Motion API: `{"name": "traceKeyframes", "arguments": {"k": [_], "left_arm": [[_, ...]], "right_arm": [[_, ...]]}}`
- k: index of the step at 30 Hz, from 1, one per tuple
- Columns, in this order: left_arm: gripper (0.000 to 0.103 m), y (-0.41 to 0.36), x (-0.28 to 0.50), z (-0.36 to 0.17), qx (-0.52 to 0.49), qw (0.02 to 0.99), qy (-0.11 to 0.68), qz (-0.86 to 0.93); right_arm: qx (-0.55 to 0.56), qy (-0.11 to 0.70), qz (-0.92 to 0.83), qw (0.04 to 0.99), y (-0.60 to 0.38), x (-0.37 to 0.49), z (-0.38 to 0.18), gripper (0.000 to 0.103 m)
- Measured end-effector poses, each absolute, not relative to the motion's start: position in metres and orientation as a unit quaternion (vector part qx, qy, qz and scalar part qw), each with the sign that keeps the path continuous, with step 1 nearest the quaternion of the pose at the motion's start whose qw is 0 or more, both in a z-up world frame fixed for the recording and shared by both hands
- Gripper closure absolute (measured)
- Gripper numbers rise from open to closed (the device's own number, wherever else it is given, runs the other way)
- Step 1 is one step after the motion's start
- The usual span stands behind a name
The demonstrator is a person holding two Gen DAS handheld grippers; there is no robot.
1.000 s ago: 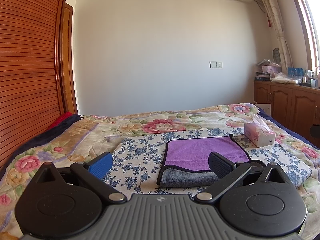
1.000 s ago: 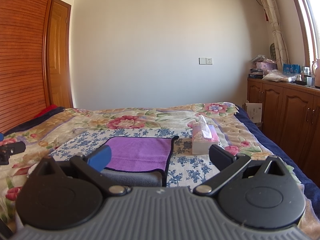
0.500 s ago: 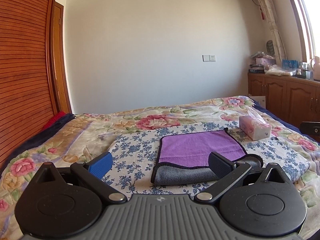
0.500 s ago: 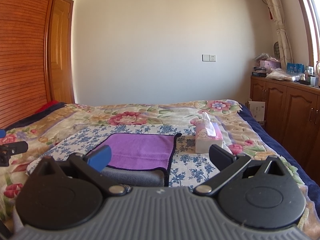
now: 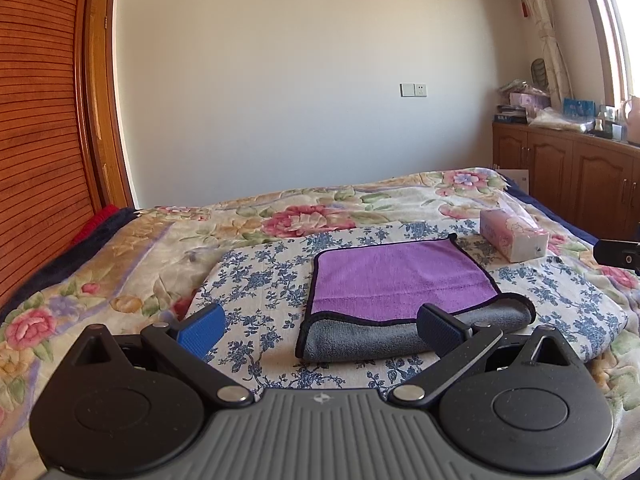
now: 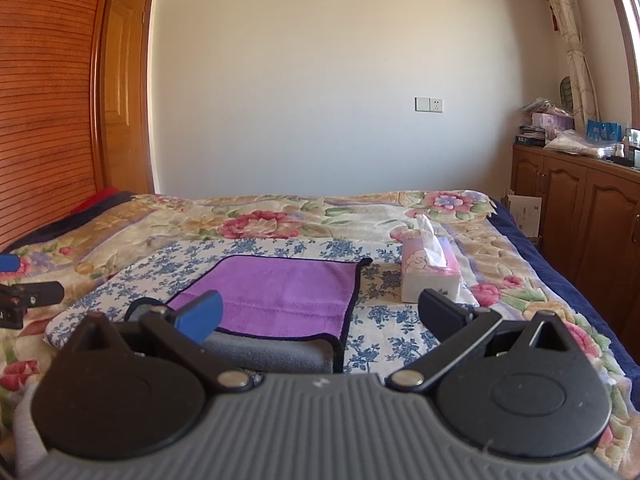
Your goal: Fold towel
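Observation:
A purple towel with a grey underside and dark edging lies folded on a blue-flowered cloth on the bed. Its grey fold faces me. It also shows in the right wrist view. My left gripper is open and empty, just in front of the towel's near left corner. My right gripper is open and empty, in front of the towel's near right corner. The tip of the right gripper shows at the right edge of the left wrist view.
A pink tissue box stands on the bed right of the towel, seen also in the left wrist view. A wooden slatted wardrobe is at the left. Wooden cabinets with clutter on top line the right wall.
Both grippers have shifted a little and turned, so the towel sits further left in the left view and more central in the right view. Both stay open. The towel has not moved.

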State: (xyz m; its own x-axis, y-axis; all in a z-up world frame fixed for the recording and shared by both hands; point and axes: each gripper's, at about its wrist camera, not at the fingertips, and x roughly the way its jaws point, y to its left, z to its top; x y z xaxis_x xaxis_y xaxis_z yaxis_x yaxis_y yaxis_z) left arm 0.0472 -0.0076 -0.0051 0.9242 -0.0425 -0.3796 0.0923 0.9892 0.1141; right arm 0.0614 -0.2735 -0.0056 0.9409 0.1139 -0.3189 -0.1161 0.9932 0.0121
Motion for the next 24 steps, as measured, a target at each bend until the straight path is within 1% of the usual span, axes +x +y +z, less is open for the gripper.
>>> {"name": "traceKeyframes", "arguments": {"k": [13, 24], "left_arm": [[0.0, -0.009, 0.074, -0.01, 0.076, 0.973, 0.213, -0.051], [0.0, -0.005, 0.104, -0.026, 0.071, 0.964, 0.25, -0.061]], "right_arm": [[-0.01, 0.19, 0.081, 0.978, -0.269, 0.08, -0.014, 0.0], [-0.01, 0.224, 0.107, 0.969, -0.266, 0.1, -0.023, 0.0]]}}
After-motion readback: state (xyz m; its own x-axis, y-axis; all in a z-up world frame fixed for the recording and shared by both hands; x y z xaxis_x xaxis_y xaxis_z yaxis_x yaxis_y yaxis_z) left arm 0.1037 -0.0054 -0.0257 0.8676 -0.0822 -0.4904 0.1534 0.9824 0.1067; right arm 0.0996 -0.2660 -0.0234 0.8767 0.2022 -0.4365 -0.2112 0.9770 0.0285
